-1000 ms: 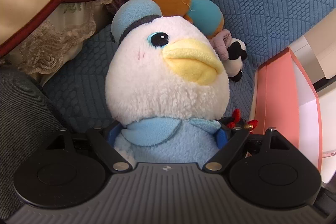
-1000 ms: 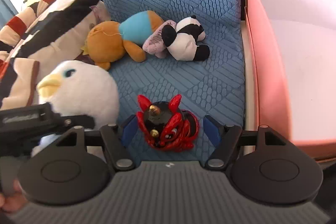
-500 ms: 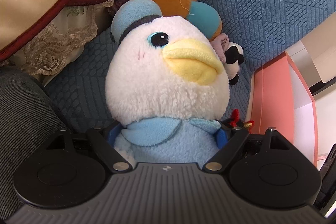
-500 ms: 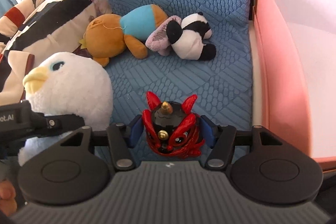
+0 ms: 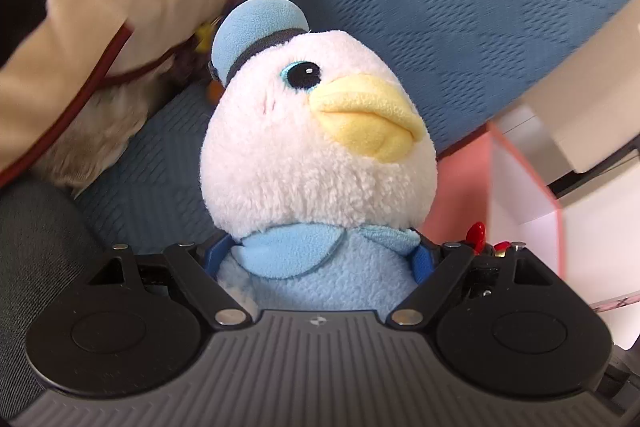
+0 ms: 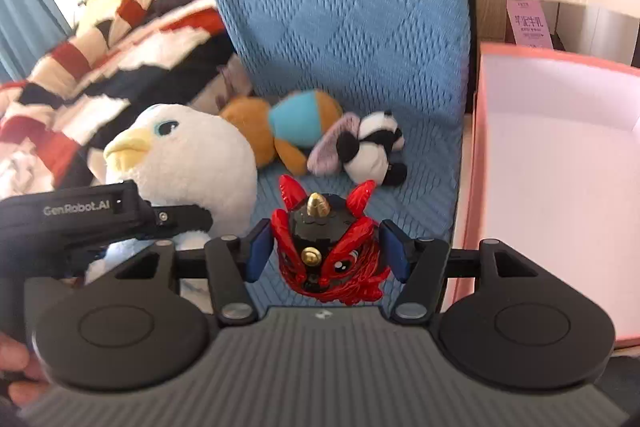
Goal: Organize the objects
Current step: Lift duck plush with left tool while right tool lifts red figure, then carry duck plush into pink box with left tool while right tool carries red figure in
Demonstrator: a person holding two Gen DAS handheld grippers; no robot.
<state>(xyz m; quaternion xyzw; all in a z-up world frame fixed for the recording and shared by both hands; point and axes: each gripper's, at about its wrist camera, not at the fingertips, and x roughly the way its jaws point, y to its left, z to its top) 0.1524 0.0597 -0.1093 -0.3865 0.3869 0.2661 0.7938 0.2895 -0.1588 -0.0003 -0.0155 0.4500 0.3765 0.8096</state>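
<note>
My left gripper (image 5: 320,259) is shut on a white duck plush (image 5: 316,147) with a blue cap and blue body, held upright above the blue sofa seat. The duck also shows in the right wrist view (image 6: 192,163), with the left gripper (image 6: 176,219) at its neck. My right gripper (image 6: 326,251) is shut on a glossy red and black toy figure (image 6: 328,251) with a gold horn, lifted off the seat. An orange and teal plush (image 6: 288,123) and a panda plush (image 6: 372,151) lie on the seat behind.
A pink open box (image 6: 476,163) with a white inside stands right of the sofa; it also shows in the left wrist view (image 5: 460,187). A striped blanket (image 6: 120,51) lies at the left. The blue quilted backrest (image 6: 340,7) rises behind.
Both grippers have risen with their toys. The right gripper closed on the red figure and lifted it off the seat. The duck is held higher, hiding the plush toys behind it.
</note>
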